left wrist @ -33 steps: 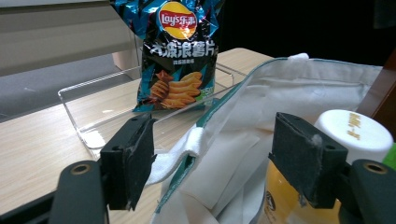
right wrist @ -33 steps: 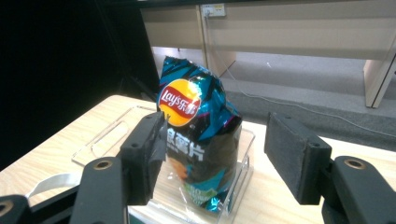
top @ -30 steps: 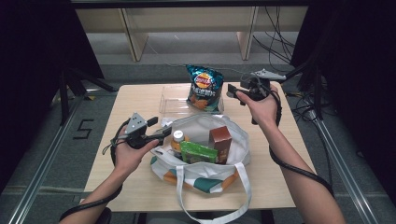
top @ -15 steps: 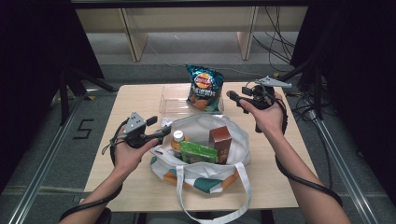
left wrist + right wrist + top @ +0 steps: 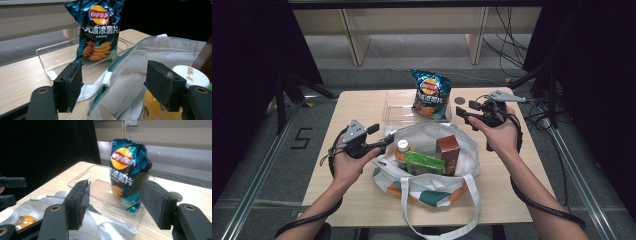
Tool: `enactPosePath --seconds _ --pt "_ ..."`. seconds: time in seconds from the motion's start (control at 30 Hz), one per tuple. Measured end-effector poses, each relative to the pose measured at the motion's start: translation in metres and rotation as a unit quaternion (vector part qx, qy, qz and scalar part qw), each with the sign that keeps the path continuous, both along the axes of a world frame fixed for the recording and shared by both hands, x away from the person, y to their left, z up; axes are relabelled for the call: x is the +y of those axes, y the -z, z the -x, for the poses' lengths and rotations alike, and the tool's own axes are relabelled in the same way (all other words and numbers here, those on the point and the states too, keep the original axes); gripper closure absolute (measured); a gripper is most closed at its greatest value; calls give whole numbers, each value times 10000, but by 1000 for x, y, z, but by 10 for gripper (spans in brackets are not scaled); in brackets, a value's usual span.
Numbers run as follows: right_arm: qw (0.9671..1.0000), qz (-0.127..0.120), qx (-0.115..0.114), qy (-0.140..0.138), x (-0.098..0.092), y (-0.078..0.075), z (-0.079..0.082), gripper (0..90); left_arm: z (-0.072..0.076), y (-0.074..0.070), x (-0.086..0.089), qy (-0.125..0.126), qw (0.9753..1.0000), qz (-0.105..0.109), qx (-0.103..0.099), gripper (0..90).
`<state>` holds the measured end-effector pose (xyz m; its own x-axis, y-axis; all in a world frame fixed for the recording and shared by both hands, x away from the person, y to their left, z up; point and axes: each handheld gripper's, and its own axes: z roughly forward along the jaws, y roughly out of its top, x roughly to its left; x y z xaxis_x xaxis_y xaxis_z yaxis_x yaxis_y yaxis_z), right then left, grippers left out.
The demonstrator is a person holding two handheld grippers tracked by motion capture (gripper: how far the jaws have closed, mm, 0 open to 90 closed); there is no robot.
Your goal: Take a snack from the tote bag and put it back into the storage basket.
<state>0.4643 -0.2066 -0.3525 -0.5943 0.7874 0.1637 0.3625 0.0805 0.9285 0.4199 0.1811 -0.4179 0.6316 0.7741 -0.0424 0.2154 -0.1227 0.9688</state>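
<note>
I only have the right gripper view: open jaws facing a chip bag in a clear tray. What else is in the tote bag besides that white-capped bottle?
Observer: From the high view, a brown carton and a green packet stand in the tote bag next to the bottle.
Operator: Where is the left gripper?
Observer: The left gripper is at the tote bag's near-left rim, jaws open, with the rim fabric between them.
Operator: Is the chip bag upright?
Observer: Yes, the high view shows the chip bag standing at the right end of the clear tray.
Operator: Anything else on the table?
Observer: A small dark round spot lies just right of the chip bag.
</note>
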Motion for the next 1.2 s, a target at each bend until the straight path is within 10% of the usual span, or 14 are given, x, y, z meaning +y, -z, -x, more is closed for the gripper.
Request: enactPosePath --seconds 1.2 --pt "9992 -42 70 -396 21 9 64 360 1 -2 2 -50 10000 -56 -21 289"
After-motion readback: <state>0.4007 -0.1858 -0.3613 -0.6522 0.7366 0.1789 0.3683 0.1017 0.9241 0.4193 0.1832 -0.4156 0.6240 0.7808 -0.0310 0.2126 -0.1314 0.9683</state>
